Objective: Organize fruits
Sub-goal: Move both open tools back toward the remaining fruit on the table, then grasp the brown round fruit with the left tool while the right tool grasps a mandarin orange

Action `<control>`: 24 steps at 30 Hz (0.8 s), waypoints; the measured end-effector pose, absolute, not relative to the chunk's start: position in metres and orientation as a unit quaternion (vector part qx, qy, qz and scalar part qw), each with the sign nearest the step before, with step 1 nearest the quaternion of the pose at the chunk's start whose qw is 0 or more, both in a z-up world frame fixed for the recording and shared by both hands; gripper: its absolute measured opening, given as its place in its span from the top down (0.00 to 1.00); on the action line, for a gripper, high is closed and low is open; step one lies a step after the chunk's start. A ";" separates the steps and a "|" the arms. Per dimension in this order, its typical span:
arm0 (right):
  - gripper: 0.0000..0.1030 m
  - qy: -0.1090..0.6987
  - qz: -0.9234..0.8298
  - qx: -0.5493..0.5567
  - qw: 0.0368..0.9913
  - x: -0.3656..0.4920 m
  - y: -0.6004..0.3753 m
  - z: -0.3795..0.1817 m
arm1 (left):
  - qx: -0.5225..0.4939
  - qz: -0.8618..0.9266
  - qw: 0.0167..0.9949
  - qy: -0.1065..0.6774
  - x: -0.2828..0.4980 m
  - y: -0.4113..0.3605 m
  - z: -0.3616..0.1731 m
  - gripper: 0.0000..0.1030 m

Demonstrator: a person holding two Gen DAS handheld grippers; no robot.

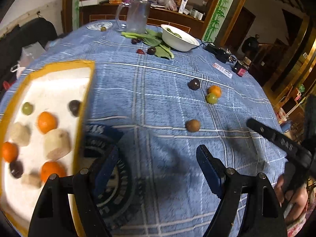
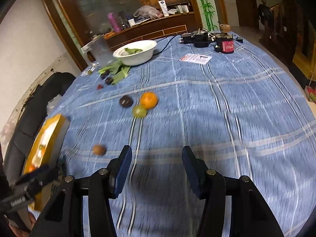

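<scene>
A yellow-rimmed white box [image 1: 59, 83] at the left holds several fruits: oranges, dark plums, a green fruit and pale pieces. It also shows in the right wrist view [image 2: 49, 130]. Loose on the blue plaid cloth lie a brown kiwi [image 1: 193, 125] [image 2: 99, 149], a dark plum [image 1: 194, 84] [image 2: 126, 101], an orange [image 1: 215, 90] [image 2: 149, 100] and a green fruit [image 1: 212, 98] [image 2: 139, 111]. My left gripper [image 1: 156, 156] is open and empty beside the box. My right gripper [image 2: 156, 158] is open and empty, right of the kiwi.
A white bowl [image 1: 178, 37] [image 2: 136, 53] with greens, leafy vegetables [image 1: 156, 41], more plums [image 1: 151, 50] and a clear jug [image 1: 136, 15] stand at the far side. A power strip [image 2: 197, 37], a red-labelled jar [image 2: 225, 43] and a card [image 2: 195, 58] lie at the far right.
</scene>
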State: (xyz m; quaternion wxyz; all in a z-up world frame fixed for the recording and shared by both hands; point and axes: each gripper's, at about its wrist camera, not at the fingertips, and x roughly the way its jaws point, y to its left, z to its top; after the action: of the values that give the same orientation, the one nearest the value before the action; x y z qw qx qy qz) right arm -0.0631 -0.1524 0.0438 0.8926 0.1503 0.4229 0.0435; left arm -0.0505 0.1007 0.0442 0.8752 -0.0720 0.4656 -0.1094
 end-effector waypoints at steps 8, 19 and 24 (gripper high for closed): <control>0.46 0.416 0.054 0.159 0.894 0.009 -0.148 0.038 | -0.061 -0.145 0.879 0.449 -0.026 0.074 0.038 0.22; 0.46 0.427 0.058 0.152 0.890 0.049 -0.129 0.010 | -0.037 -0.185 0.875 0.446 -0.007 0.044 0.015 0.55; 0.54 0.426 0.066 0.135 0.892 0.052 -0.123 0.008 | -0.016 -0.193 0.875 0.444 -0.002 0.031 0.010 0.55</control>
State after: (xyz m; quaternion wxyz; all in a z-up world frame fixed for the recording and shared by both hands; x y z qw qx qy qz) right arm 0.0524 -0.1228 0.0084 0.8922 0.1346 0.4261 0.0656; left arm -0.0020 0.0309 0.0099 0.8750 -0.0160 0.4437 -0.1929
